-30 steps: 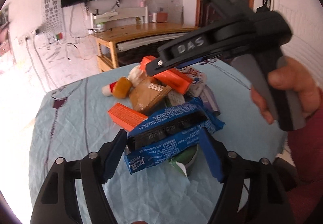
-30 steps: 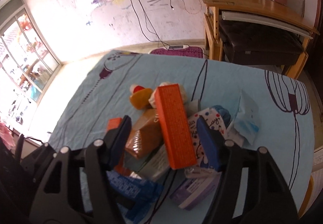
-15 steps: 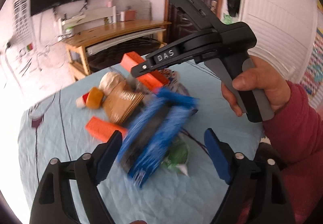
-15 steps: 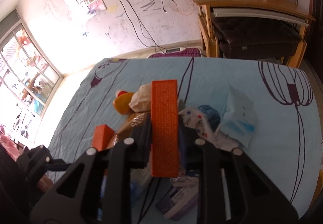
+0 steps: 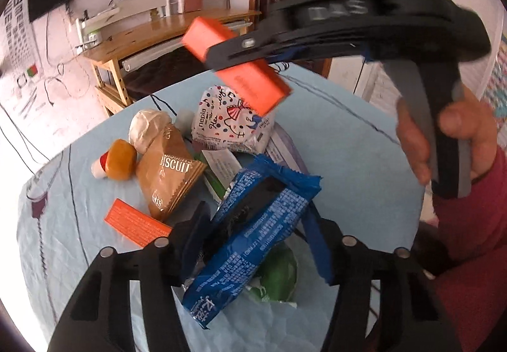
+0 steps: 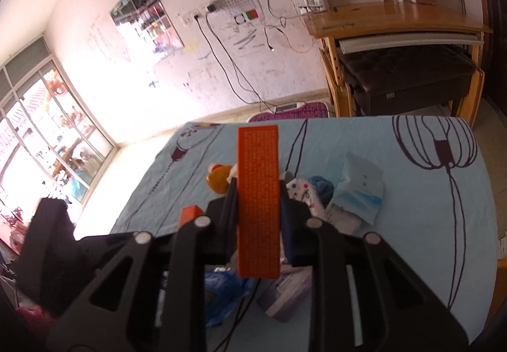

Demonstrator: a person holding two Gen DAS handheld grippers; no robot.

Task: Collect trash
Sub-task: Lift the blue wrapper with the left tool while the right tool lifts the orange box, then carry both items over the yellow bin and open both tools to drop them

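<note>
My left gripper (image 5: 256, 234) is shut on a blue snack wrapper (image 5: 253, 234) and holds it above the table. My right gripper (image 6: 257, 193) is shut on a long orange box (image 6: 258, 200), lifted above the trash pile; the box also shows in the left wrist view (image 5: 237, 67). Below lie a brown biscuit packet (image 5: 168, 174), a white dotted tissue pack (image 5: 231, 124), a small orange box (image 5: 136, 222) and a green wrapper (image 5: 279, 272).
The table has a light blue cloth (image 6: 427, 193) with dark lantern drawings. A pale blue packet (image 6: 361, 190) and a purple pack (image 6: 285, 295) lie on it. A wooden desk (image 6: 396, 19) with a dark stool stands by the wall.
My right gripper closed on the long orange box and lifted it off the pile. My left gripper closed on the blue wrapper and raised it, swinging right.
</note>
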